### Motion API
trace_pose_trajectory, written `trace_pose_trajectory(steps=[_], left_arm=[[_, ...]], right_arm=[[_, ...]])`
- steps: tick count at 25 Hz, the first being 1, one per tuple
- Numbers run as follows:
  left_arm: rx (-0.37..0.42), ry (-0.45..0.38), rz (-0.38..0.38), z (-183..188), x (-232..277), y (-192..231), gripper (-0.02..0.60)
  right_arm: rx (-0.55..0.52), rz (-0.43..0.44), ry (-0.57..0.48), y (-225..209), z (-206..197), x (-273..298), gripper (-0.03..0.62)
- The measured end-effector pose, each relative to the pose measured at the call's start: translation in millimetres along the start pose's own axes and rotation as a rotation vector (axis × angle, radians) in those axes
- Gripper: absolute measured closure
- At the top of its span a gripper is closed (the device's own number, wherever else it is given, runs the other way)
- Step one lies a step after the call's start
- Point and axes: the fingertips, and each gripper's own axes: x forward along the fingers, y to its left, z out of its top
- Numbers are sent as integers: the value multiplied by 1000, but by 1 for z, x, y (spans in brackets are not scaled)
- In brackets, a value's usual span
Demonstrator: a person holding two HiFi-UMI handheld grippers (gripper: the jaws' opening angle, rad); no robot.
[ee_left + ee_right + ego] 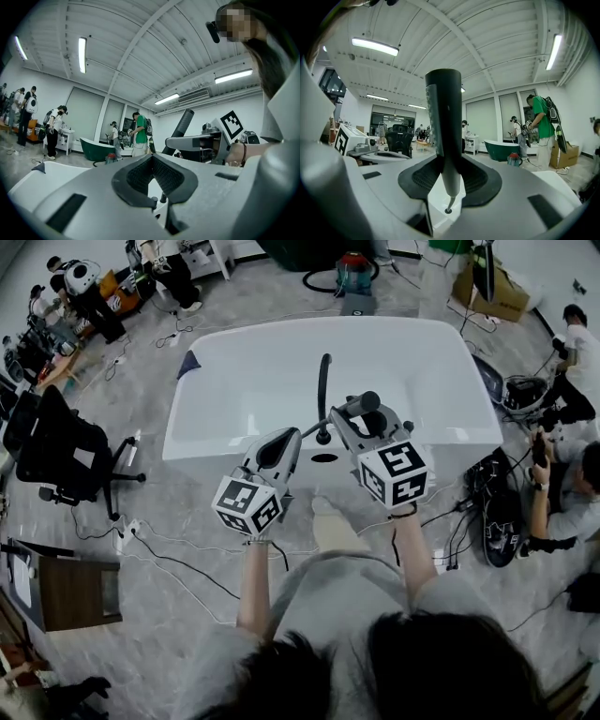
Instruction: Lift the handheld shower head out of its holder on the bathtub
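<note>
step in hand: judging this as the lift-out itself, partway through.
shower head (443,122): standing upright over the middle of the near rim of the bathtub (211,448), with its tapered lower end hanging just above the holder (448,211).
hose (449,202): showing as a thin link, running from that lower end down into the holder's hole.
right hand-held gripper (447,173): clamping the dark handle low down, with jaws standing fairly wide around its round body.
left hand-held gripper (153,171): hovering just beside the right one, jaws gaping and gripping nothing.
next move: calling for a straight pull upward, keeping the handle upright so the tapered end is clearing the holder without catching.
grip: probably needing firm pressure, the handle looking smooth and round.
watching for: hose drag, likely tugging the lower end back toward the hole.
</note>
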Motion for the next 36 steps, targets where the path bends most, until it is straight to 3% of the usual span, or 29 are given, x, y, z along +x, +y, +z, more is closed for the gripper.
trace_pose_trajectory(steps=[17,36], left_arm=[[57,-27,-54,21,4,-27,575],[46,-12,-49,15,-10,-28,575]], right_arm=[[20,-34,-47,-5,9,-23,462],[30,-38,-45,6,6,-25,462]])
